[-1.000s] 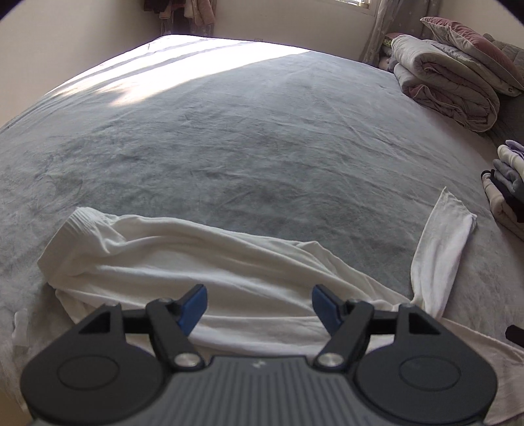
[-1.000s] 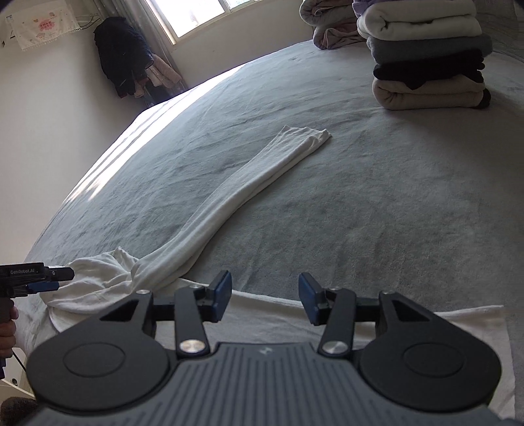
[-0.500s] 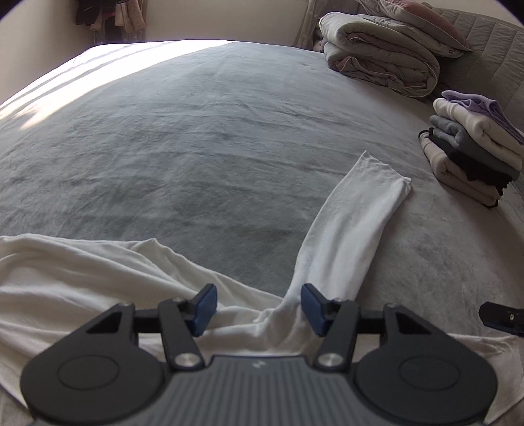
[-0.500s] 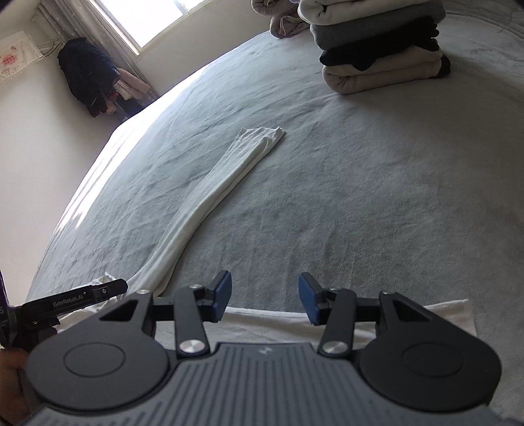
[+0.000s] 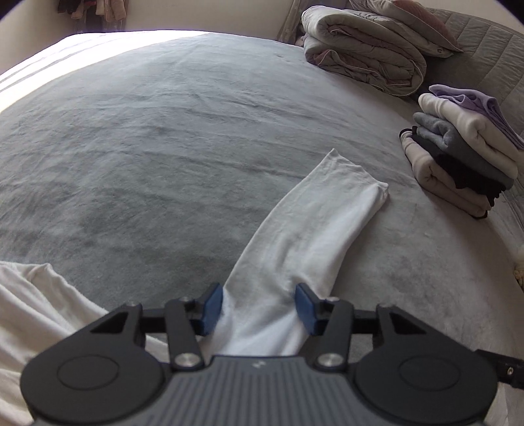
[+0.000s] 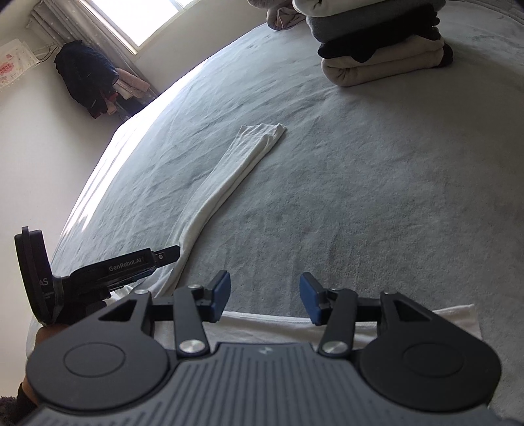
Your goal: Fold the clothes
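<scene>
A white long-sleeved shirt (image 5: 39,314) lies spread on a big bed with a grey blanket (image 5: 163,147). One long sleeve (image 5: 308,236) sticks out from the shirt and points away across the bed, up and a bit to the right, toward a stack of folded clothes (image 5: 458,157). The left gripper (image 5: 258,308) is right at the near end of that sleeve, where it joins the shirt. Its blue fingers (image 5: 209,306) are wide apart, one on each side of the sleeve, and they are not pinching it yet. The sleeve runs straight ahead from this gripper, so the left one is much nearer to it. The right gripper (image 6: 263,296) is also wide apart and holds nothing. It hangs above the straight edge of the shirt's body (image 6: 409,324), with bare blanket between its fingers, and the sleeve is off to its left. I think the next move is to close on the sleeve and fold it back over the shirt. The blanket is soft and a little wrinkled. Behind it are a rolled-up quilt (image 5: 366,55), a bright window (image 6: 137,19) and dark clothes hanging in the corner (image 6: 88,78).
</scene>
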Demonstrator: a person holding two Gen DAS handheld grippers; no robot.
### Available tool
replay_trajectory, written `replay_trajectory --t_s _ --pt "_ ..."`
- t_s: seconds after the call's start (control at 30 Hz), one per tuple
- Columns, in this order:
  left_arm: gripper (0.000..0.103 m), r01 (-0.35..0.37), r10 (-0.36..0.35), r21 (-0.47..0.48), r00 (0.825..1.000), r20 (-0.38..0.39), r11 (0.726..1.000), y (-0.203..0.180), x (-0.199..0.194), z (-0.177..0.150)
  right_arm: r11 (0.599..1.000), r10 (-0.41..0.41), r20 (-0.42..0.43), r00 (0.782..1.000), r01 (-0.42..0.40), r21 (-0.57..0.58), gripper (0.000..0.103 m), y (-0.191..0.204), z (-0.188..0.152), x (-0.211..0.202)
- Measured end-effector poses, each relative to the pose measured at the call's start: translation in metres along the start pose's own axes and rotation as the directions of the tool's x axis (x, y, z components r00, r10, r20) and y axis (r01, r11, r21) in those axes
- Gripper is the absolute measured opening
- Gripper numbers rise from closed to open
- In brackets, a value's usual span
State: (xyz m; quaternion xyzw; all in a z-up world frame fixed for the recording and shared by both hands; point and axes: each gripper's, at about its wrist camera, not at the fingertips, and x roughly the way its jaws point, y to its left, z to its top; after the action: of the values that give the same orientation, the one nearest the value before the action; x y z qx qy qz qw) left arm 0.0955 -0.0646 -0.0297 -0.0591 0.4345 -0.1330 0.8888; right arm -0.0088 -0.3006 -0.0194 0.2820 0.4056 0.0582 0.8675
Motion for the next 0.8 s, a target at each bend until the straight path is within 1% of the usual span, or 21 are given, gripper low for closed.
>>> replay_trajectory --t_s 0.03,0.1,0.17,0.23,0.4,0.63,0.73,0.8 --pt "0.047 0.005 -0.005 -0.016 1.0 0.005 1.0 -0.001 0.002 0.002 1.0 0.0 -0.001 1.0 0.0 0.003 0.051 -0.001 0.001 0.0" --pt "0.037 0.022 -0.021 -0.03 1.0 0.012 0.999 -0.004 0.005 0.003 1.0 0.002 -0.004 1.0 -0.002 0.007 0.051 -0.002 0.002 0.0" --pt "0.004 0.061 -0.06 -0.044 0.998 0.008 0.997 -0.005 0.008 0.004 1.0 0.001 -0.005 1.0 -0.001 0.006 0.052 -0.003 0.003 0.0" --pt "0.004 0.073 -0.072 -0.07 0.997 0.015 0.995 -0.006 0.006 0.004 1.0 -0.004 -0.007 1.0 0.004 0.004 0.052 -0.003 0.003 0.0" --pt "0.003 0.112 -0.107 -0.071 0.992 0.074 0.991 -0.01 -0.012 0.007 1.0 -0.01 -0.009 1.0 0.01 0.004 0.052 -0.006 0.004 -0.002" --pt "0.003 0.169 -0.166 -0.007 0.974 0.156 0.986 -0.024 -0.058 0.019 0.999 -0.014 0.002 1.0 0.014 0.034 0.052 -0.013 0.006 -0.007" --pt "0.003 0.192 -0.195 0.033 0.965 0.174 0.981 -0.031 -0.078 0.021 0.999 -0.011 0.007 1.0 0.011 0.044 0.052 -0.014 0.007 -0.011" --pt "0.003 0.209 -0.218 0.067 0.961 0.172 0.976 -0.036 -0.089 0.019 0.999 -0.008 0.012 1.0 0.007 0.048 0.052 -0.014 0.007 -0.013"
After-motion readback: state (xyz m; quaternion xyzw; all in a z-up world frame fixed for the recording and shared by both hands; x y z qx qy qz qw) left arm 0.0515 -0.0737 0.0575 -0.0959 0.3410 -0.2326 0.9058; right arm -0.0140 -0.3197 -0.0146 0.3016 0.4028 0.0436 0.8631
